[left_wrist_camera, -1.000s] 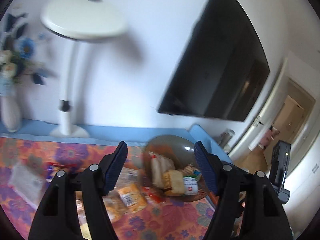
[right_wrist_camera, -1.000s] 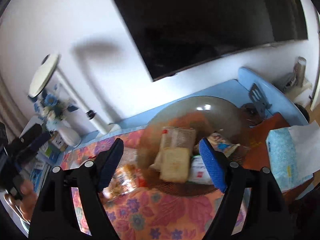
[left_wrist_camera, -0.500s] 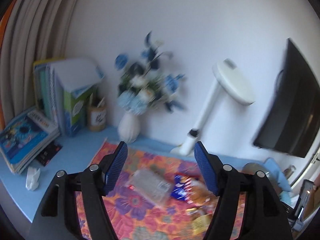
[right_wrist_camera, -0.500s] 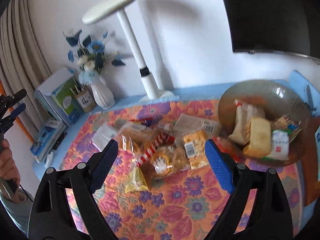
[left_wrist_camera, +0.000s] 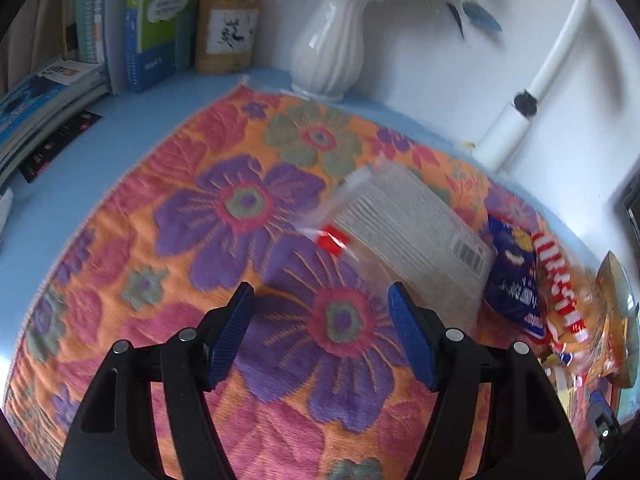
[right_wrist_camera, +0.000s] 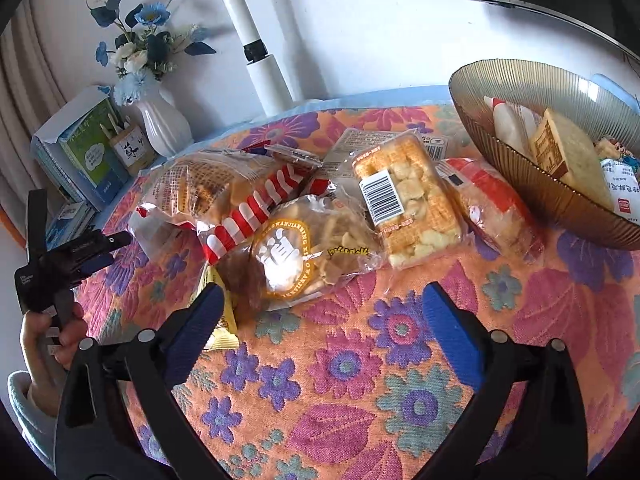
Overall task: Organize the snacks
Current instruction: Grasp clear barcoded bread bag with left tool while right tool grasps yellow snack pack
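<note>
Both views have swung off the wall and screen and now look down on the flowered cloth (right_wrist_camera: 360,400) covering the desk. The right tongs (right_wrist_camera: 320,312) have just been opening and stand wide, with nothing between the pads — bare cloth only. They hang just short of the snack pile: a round biscuit bag (right_wrist_camera: 304,248) nearest, a tray of yellow crackers (right_wrist_camera: 404,200) beside it, a red-and-white striped packet (right_wrist_camera: 256,204) to its left. The bowl (right_wrist_camera: 532,80), well to the right, already holds several packets. The left tongs (left_wrist_camera: 320,320) sit part open and empty over the cloth, close to a clear ribbed packet (left_wrist_camera: 404,232); the blur there makes the gap hard to judge. A blue packet (left_wrist_camera: 516,280) lies beyond it.

Judgement: the opening and the descent point to a fresh pick from the pile, the biscuit bag the likeliest target. Most snacks remain loose on the cloth, so the sorting is far from finished.
</note>
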`<state>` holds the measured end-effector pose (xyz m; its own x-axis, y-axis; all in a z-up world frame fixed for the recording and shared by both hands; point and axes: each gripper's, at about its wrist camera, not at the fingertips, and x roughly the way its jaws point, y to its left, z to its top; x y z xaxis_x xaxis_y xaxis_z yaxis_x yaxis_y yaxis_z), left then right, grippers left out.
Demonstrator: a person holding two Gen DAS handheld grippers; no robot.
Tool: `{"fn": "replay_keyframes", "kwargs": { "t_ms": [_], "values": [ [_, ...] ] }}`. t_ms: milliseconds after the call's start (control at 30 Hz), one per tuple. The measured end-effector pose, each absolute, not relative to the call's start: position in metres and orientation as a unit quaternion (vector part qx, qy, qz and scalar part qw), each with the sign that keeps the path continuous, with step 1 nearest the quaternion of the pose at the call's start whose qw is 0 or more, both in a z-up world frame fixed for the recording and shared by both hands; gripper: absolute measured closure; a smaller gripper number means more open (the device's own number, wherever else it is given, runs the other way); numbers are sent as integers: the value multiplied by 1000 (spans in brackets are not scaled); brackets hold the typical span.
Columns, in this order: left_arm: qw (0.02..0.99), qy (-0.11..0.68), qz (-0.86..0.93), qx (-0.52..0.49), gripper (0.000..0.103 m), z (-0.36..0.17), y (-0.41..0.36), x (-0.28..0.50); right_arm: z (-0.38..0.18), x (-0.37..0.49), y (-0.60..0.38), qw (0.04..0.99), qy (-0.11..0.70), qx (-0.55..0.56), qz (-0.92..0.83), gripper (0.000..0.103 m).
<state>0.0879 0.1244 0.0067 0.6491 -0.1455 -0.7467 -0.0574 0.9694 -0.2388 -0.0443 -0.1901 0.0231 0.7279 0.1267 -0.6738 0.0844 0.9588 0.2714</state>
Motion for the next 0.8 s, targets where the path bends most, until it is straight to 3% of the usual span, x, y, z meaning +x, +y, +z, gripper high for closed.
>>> {"fn": "replay_keyframes", "kwargs": {
  "t_ms": [67,133,333,567,667,800],
  "values": [
    [905,413,-54,-89,32,13,103,83,24,-44,-185,920,368,133,11,4],
    [907,411,-74,-53,20,17,82,80,25,-44,-179,923,365,117,10,3],
    [893,440,-80,44,20,-1,30,90,23,-43,-172,922,374,101,15,3],
    [891,454,-7,-18,22,1,98,87,21,-41,-176,916,383,113,22,3],
    [886,457,33,-66,28,4,152,78,22,-40,-177,917,381,116,36,3],
    [892,439,25,-108,26,26,174,75,22,-41,-175,916,381,115,45,3]
  ]
}}
